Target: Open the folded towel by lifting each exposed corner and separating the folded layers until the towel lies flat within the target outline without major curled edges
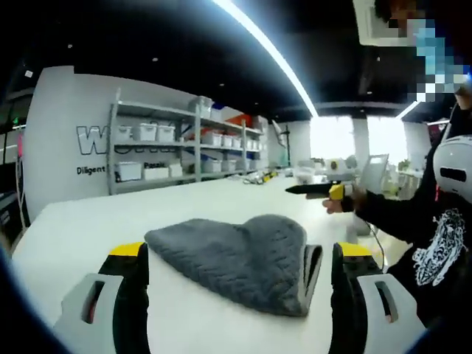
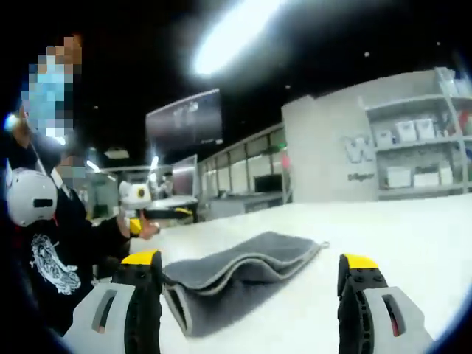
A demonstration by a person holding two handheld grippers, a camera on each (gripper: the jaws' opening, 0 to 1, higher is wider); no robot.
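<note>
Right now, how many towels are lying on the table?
1. A grey folded towel lies on the white table, ahead of the open left gripper; the right gripper view shows the same towel from its folded edge.

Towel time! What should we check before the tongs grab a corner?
1. Towel folded, layers stacked: ok, ready to open.
2. Left tongs open, jaws either side of the towel: ok.
3. Right tongs open, holding nothing: ok.
4. Layered edge facing the right tongs: ok.
5. Target outline on the table: cannot tell.
6. Another person's hand beyond the towel, apart from it: ok.
</note>
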